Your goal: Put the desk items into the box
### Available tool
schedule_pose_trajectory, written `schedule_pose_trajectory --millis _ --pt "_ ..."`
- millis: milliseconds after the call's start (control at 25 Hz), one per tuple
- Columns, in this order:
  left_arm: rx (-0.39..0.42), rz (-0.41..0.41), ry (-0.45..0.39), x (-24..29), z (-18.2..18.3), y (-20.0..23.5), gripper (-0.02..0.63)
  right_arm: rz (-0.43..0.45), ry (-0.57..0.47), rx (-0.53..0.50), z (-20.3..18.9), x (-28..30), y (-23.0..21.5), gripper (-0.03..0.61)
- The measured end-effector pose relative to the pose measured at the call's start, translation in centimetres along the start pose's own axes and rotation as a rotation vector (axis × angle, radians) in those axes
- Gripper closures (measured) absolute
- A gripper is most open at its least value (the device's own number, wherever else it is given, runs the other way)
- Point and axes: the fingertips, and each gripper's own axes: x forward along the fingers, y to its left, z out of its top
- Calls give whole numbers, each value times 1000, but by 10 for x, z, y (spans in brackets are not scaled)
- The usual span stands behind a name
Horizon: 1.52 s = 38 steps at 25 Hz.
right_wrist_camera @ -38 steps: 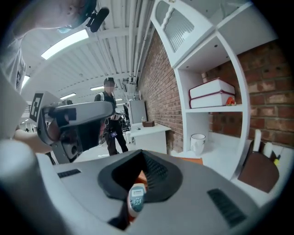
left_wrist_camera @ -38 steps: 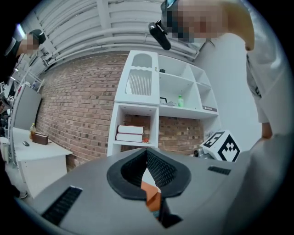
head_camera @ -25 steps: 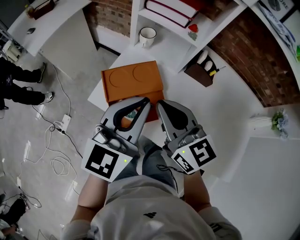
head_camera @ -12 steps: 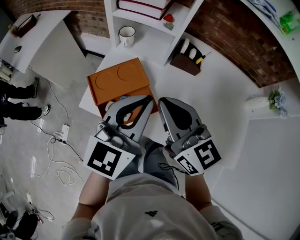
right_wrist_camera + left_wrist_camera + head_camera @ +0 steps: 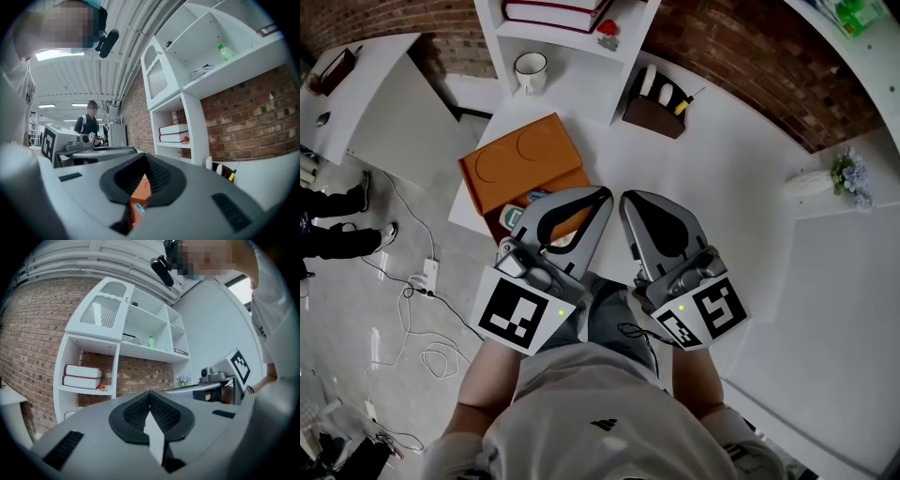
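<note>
White tabletop (image 5: pixel 712 178) spreads ahead of both tools. Head view shows the orange box (image 5: pixel 520 164) just ahead-left of the left tool (image 5: pixel 604 193); left gripper view shows shelved books (image 5: pixel 83 376) instead. Left tool and right tool (image 5: pixel 626 198) are both pressed together, empty.

Left tongs (image 5: pixel 602 195) and right tongs (image 5: pixel 626 199) swung rightward, orange box (image 5: pixel 520 161) now farther left, brown organiser (image 5: pixel 654 115) nearer
</note>
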Motion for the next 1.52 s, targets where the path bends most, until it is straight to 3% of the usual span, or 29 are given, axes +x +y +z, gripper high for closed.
schedule_pose_trajectory --millis 960,1160,1520 --pt "59 -84 22 22 -1 -30 601 -78 -27 22 4 -29 -19 569" --pt "-7 -90 -8 26 2 -36 601 -91 -25 22 4 -36 -25 569" --pt "-18 -93 -11 35 5 -41 600 -94 -31 33 5 -42 -33 569"
